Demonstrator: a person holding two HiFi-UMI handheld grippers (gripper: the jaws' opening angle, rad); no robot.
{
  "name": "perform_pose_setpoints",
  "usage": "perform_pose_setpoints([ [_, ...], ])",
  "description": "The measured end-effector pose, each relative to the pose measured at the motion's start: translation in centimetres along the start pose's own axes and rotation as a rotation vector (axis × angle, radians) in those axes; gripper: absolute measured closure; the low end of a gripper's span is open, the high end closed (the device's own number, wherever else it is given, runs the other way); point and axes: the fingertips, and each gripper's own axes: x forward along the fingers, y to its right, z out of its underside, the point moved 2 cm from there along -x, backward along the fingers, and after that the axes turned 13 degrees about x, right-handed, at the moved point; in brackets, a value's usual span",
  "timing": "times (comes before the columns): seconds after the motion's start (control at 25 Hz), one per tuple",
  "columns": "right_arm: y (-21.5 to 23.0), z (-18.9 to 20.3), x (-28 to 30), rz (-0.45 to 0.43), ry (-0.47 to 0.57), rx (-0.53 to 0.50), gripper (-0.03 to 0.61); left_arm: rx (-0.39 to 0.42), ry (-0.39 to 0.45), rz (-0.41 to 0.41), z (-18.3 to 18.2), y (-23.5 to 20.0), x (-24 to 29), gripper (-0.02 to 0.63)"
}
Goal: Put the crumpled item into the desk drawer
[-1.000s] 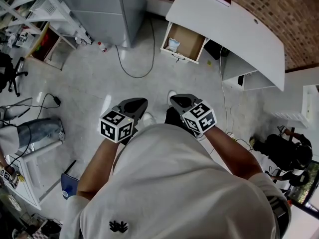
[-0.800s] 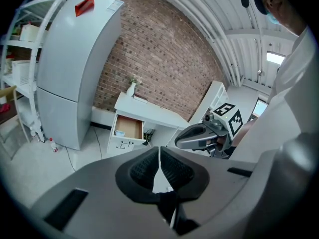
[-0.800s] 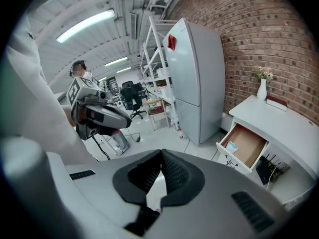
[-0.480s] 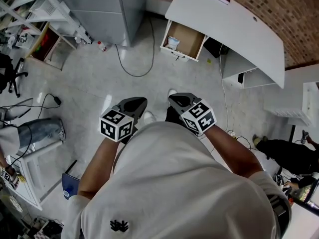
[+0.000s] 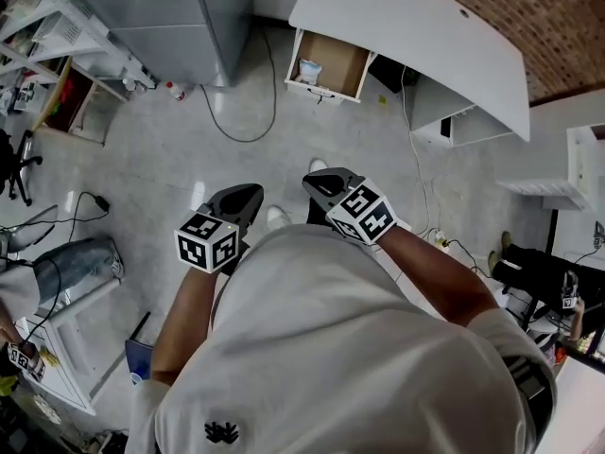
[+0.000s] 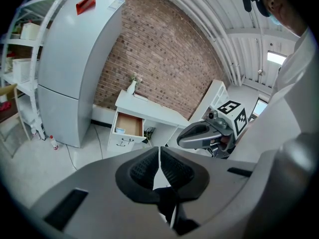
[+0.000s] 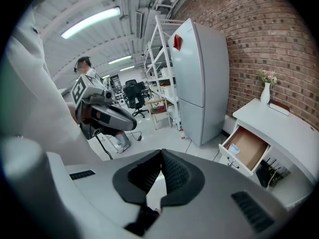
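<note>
The white desk (image 5: 425,36) stands against the brick wall, and its drawer (image 5: 331,62) is pulled out. A small crumpled white-blue item (image 5: 309,71) lies inside the drawer at its left end; the same item (image 7: 233,149) shows in the right gripper view. Both grippers are held close to the person's chest, far from the desk. My left gripper (image 5: 251,193) is shut with nothing in it, its pads (image 6: 169,171) pressed together. My right gripper (image 5: 314,182) is likewise shut and empty, pads (image 7: 174,173) touching. Each gripper view shows the other gripper beside it.
A grey fridge (image 5: 180,17) stands left of the desk, with a small bottle (image 5: 175,91) and a cable loop (image 5: 236,121) on the floor by it. Metal shelving (image 5: 57,26) is far left. A seated person's legs (image 5: 66,258) are at the left; white shelves (image 5: 581,168) at the right.
The desk and drawer have slid up and left in the head view as the head turned. Both grippers stay shut and close to the body, shifted slightly left.
</note>
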Motion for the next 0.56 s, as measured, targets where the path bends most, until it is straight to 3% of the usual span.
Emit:
perform_pose_setpoints([
  [0.56,0.7,-2.0,1.3,0.000,-0.013,-0.034,0.551,0.003,-0.028,-0.006,-0.2,-2.0,0.8,0.583],
])
